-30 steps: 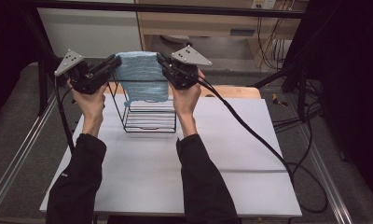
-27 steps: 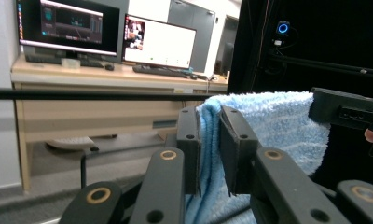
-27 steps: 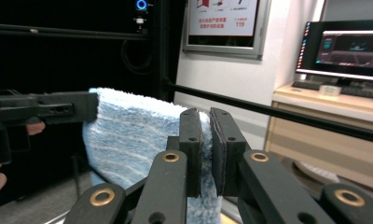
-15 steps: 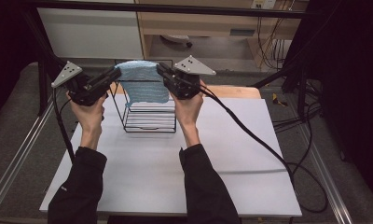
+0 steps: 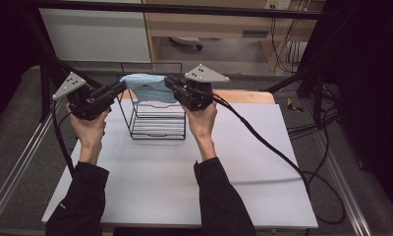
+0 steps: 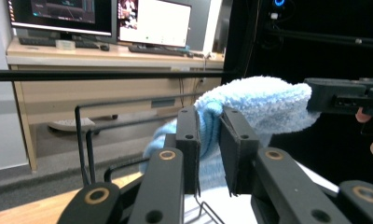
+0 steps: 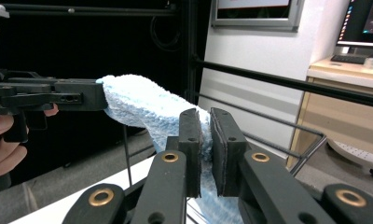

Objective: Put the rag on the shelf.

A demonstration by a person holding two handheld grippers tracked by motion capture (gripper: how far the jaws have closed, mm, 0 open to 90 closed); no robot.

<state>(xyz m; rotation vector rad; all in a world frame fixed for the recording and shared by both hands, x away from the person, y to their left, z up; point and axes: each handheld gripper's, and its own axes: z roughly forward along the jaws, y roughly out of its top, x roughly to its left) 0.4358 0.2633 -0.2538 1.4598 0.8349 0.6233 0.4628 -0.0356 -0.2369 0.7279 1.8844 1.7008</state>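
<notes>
From the high view, we hold a light blue towel (image 5: 148, 88) stretched between both tongs, its long axis running left to right, level, above the far part of the white desk (image 5: 184, 177). It hangs just over a black wire rack (image 5: 157, 120) that stands on the desk, with the towel's lower edge sagging down inside the rack's upper part. Our left hand (image 5: 89, 130) comes up from the near left with the forearm angled away from us, and the left tongs (image 5: 120, 87) point right toward the towel's left end. Our right hand (image 5: 202, 120) rises from the near middle, and the right tongs (image 5: 169, 83) point left onto the towel's right end. Both pairs sit at about the same height.

In the left gripper view, the left tongs (image 6: 210, 140) are clenched on a bunched fold of the towel (image 6: 259, 100), which runs away to the right toward the right tongs (image 6: 315, 95), pinching its far end. The rack's wires (image 6: 89, 140) stand to the left, just below.

In the right gripper view, the right tongs (image 7: 207, 144) are nearly closed, grasping a fold of the towel (image 7: 142, 105). The cloth stretches left to the left tongs (image 7: 98, 95), which grip the other end.
</notes>
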